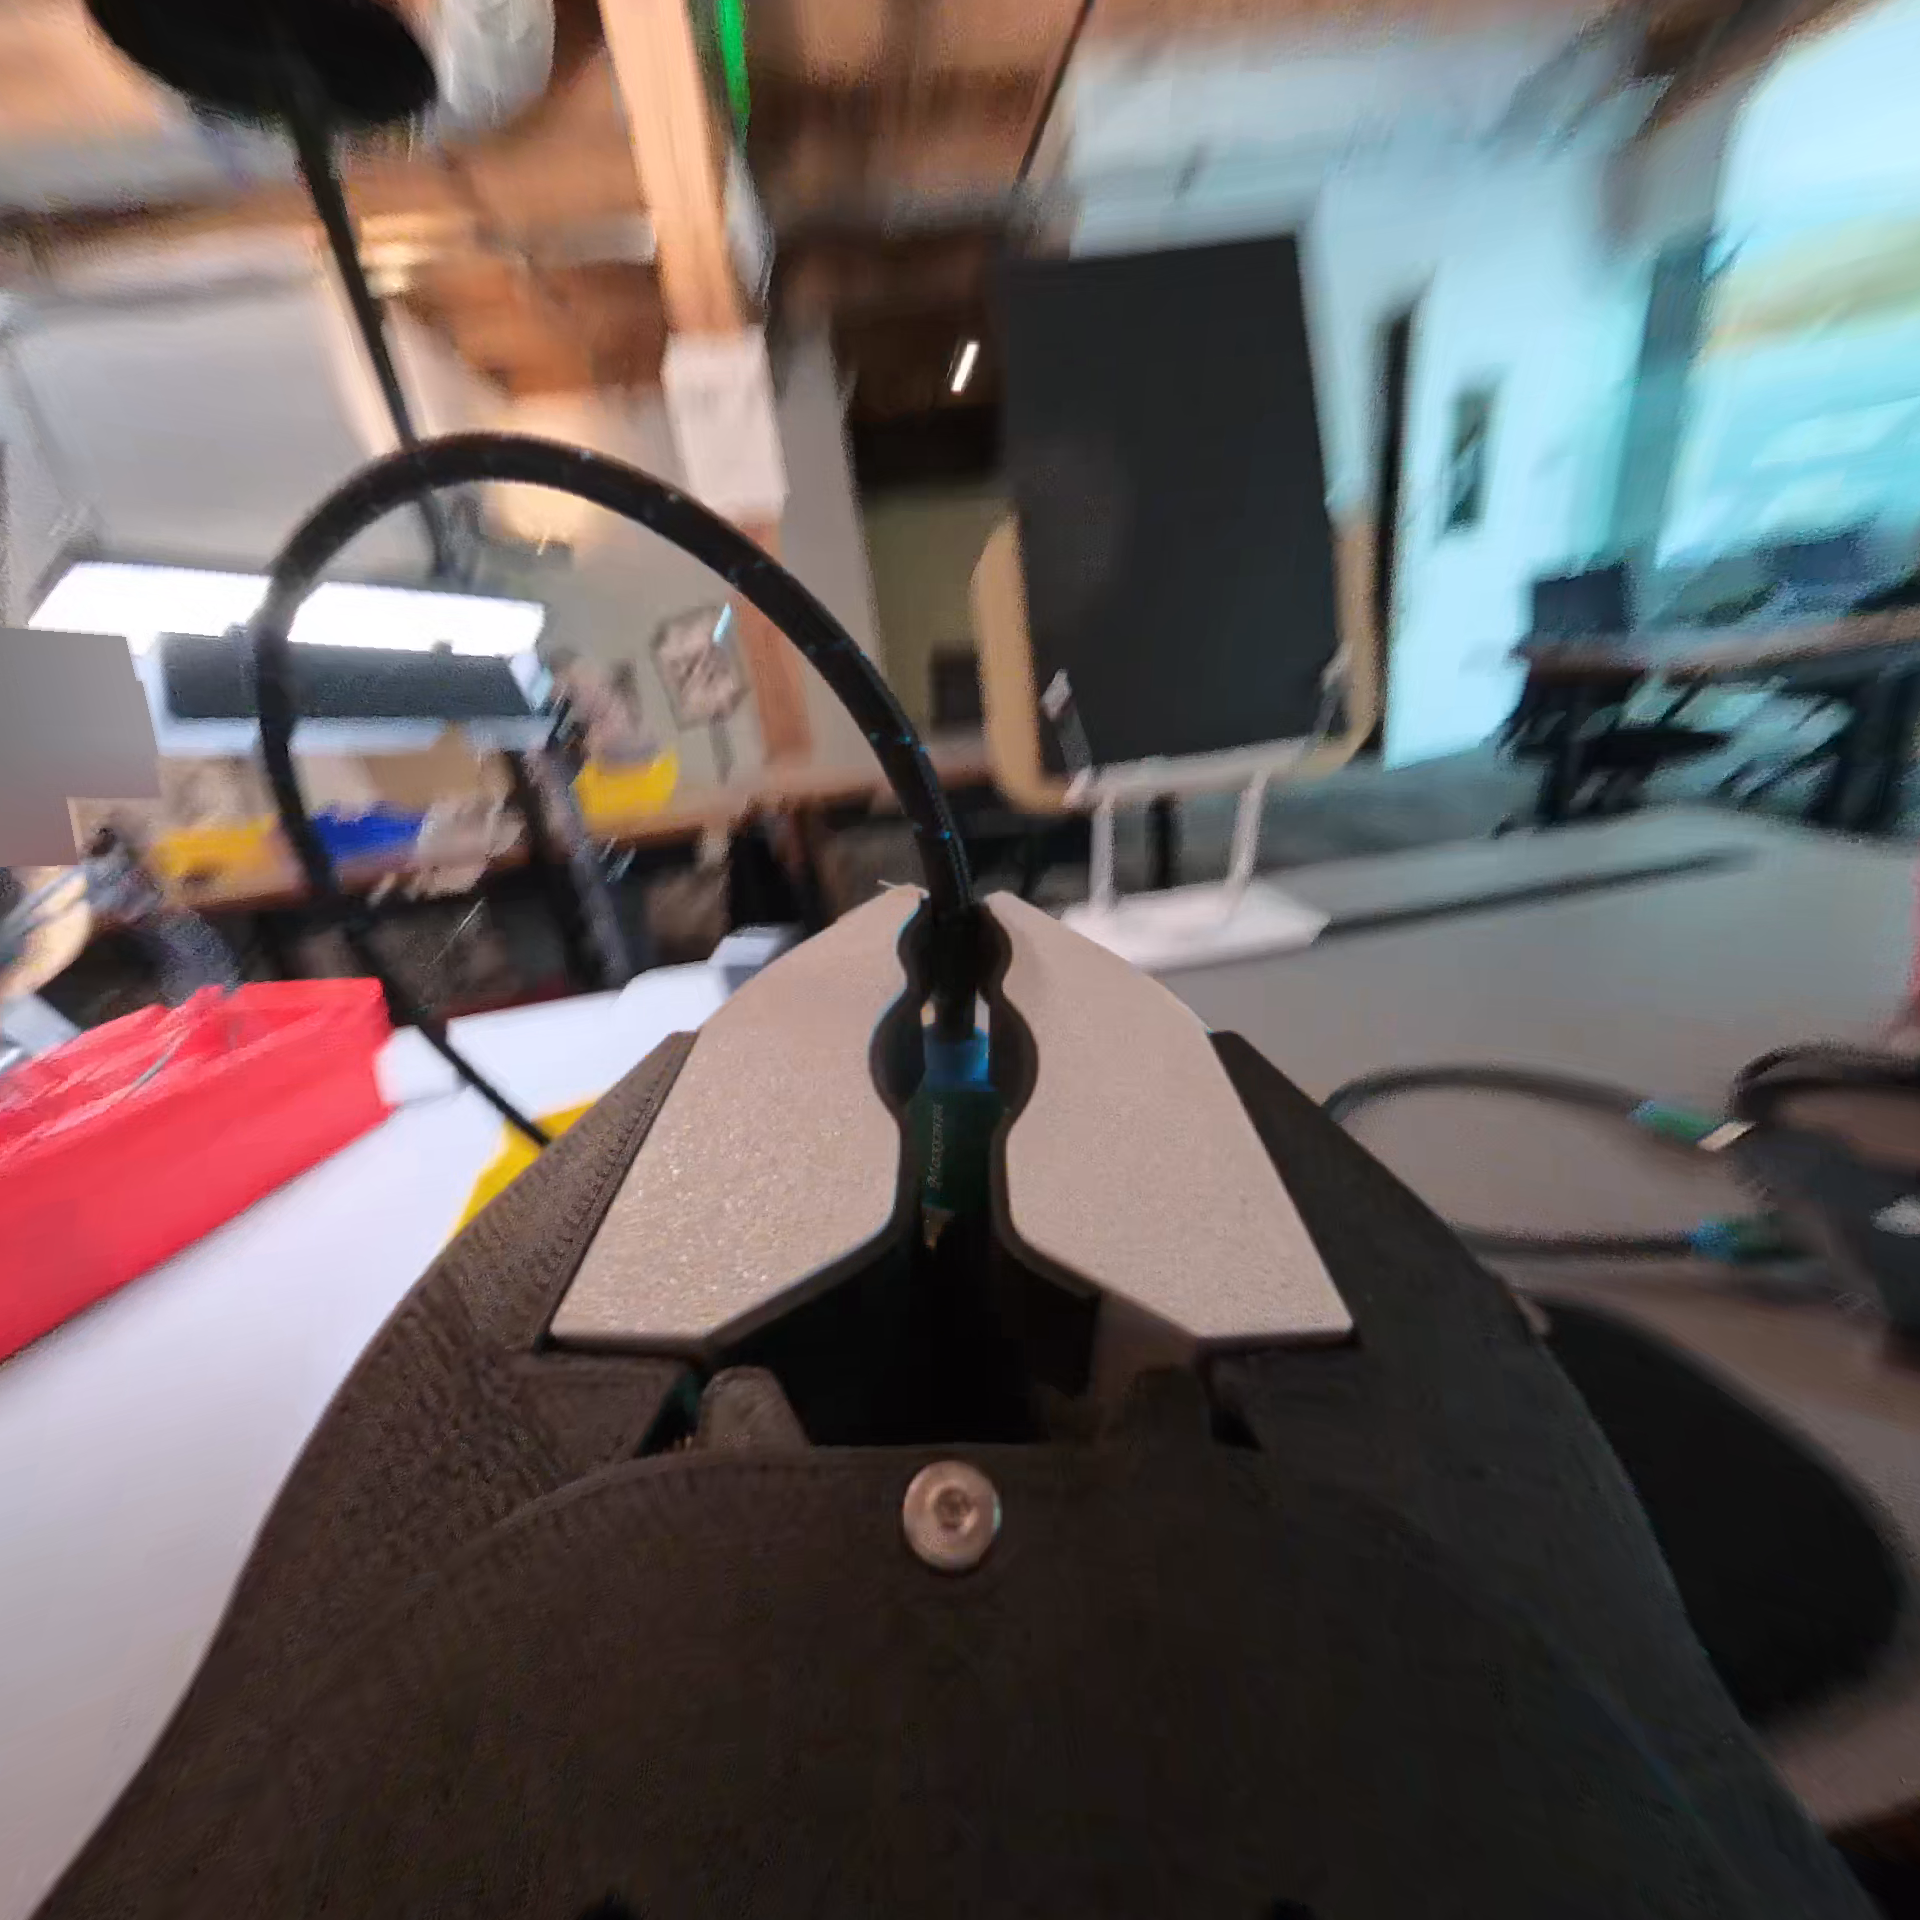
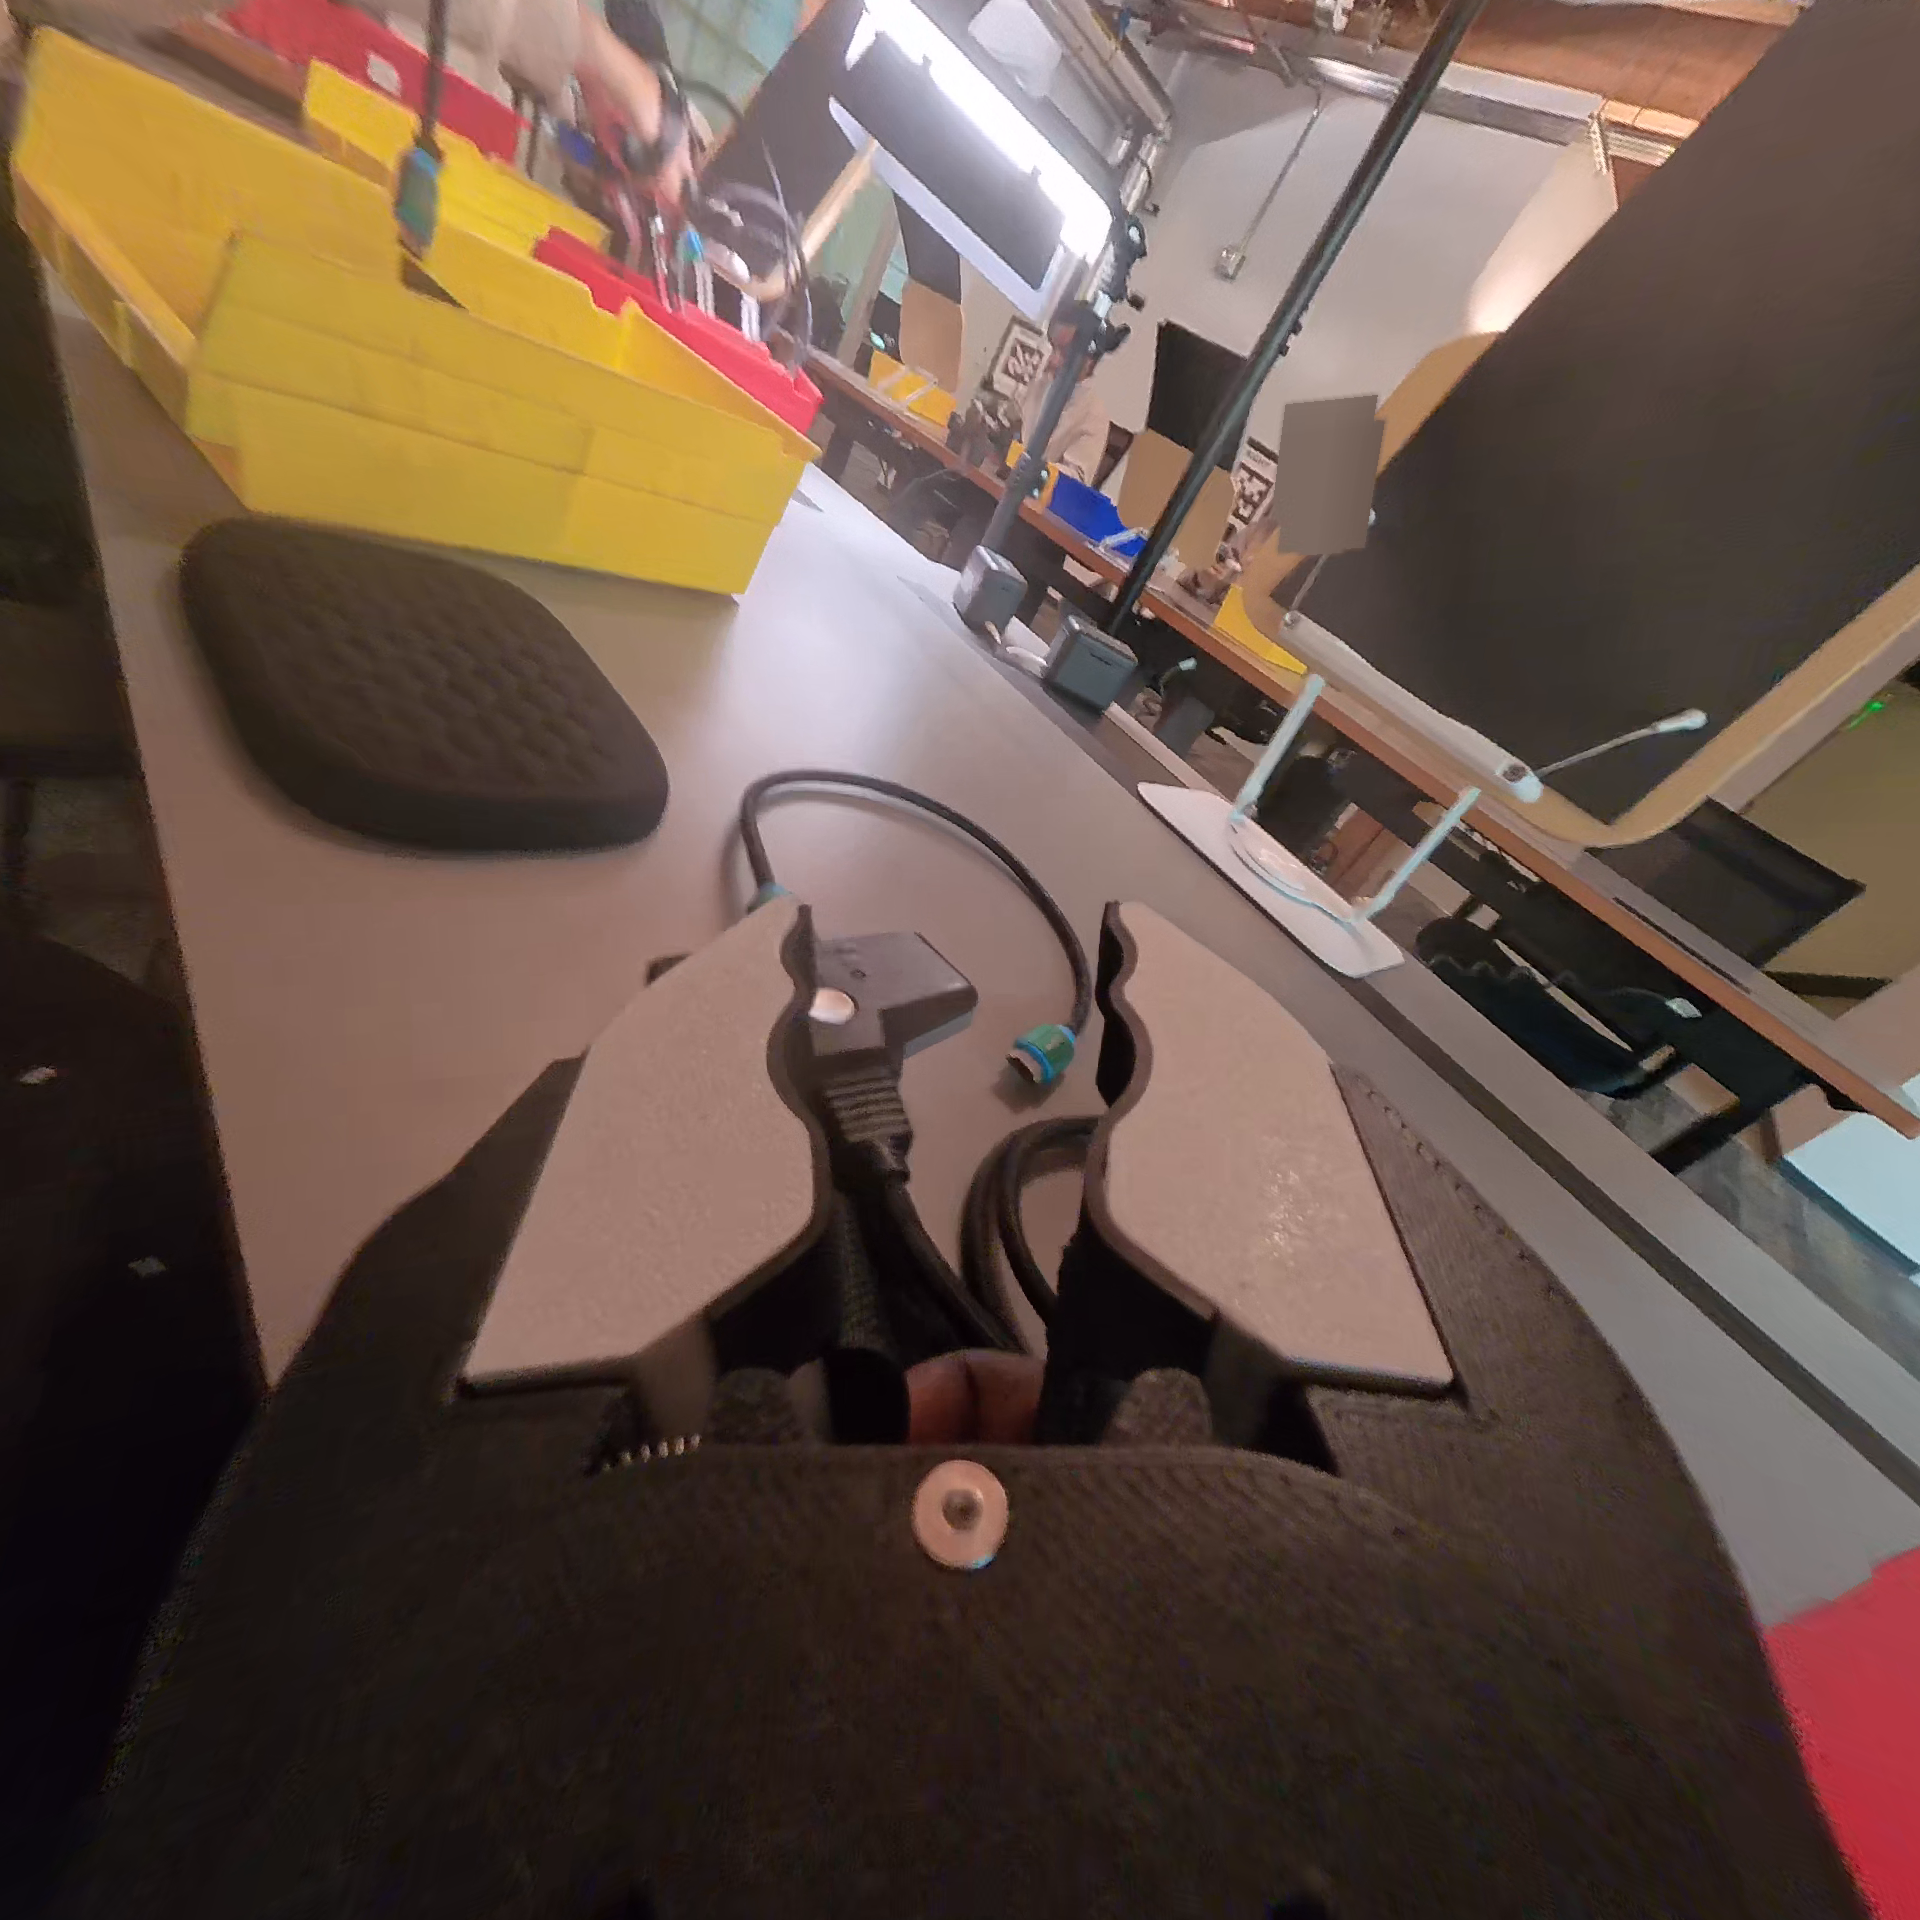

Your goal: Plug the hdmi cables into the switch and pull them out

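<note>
In the left wrist view my left gripper (image 1: 954, 904) is shut on the blue-green plug (image 1: 951, 1122) of a black braided HDMI cable (image 1: 582, 488). The cable arches up and to the left, and the gripper is lifted off the table. In the right wrist view my right gripper (image 2: 951, 925) is open and low over the grey table (image 2: 416, 987). The small black switch (image 2: 894, 977) lies between its fingertips, with its own black lead (image 2: 873, 1132) running back between the fingers. A short cable with a teal plug (image 2: 1044, 1044) lies just right of the switch. Its other plug (image 2: 774, 894) sits behind the left finger.
A black padded mat (image 2: 416, 686) lies to the far left, with yellow bins (image 2: 468, 416) and red bins behind it. A white stand (image 2: 1309, 883) and the table edge are on the right. A red bin (image 1: 177, 1122) is at the left gripper's left. Loose plugs (image 1: 1683, 1127) lie at its right.
</note>
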The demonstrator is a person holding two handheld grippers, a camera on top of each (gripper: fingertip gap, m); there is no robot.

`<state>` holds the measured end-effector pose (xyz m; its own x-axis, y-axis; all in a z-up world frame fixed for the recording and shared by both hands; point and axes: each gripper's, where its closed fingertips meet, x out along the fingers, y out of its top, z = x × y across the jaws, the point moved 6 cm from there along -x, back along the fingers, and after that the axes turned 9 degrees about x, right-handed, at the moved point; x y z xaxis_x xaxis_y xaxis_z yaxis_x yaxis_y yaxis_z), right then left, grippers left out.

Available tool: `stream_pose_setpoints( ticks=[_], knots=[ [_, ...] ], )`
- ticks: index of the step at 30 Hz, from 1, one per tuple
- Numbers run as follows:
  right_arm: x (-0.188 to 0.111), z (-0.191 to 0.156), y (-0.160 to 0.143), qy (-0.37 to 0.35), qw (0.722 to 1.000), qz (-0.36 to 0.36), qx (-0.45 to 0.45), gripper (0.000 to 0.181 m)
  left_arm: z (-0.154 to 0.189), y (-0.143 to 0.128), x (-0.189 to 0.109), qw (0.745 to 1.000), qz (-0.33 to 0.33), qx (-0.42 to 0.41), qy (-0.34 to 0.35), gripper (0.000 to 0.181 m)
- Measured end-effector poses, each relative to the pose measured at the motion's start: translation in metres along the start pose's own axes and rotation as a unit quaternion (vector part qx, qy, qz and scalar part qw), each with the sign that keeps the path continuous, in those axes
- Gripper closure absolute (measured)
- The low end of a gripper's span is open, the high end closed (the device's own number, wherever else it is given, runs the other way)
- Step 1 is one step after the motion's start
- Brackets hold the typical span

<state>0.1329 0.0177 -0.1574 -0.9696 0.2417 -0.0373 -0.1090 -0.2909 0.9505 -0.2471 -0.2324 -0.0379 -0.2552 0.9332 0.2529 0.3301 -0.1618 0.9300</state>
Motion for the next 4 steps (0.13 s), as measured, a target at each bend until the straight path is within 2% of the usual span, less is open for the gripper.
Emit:
stream_pose_setpoints(
  ticks=[2,4],
  knots=[
    [0.003,-0.008,0.006,0.020,0.999,0.027,0.025,0.129,0.017,0.016,-0.001,0.990,0.117,-0.066,-0.042,0.174],
    [0.008,-0.019,0.015,0.050,0.995,0.057,0.061,0.131,0.036,0.023,0.001,0.961,0.208,-0.153,-0.101,0.175]
  ],
)
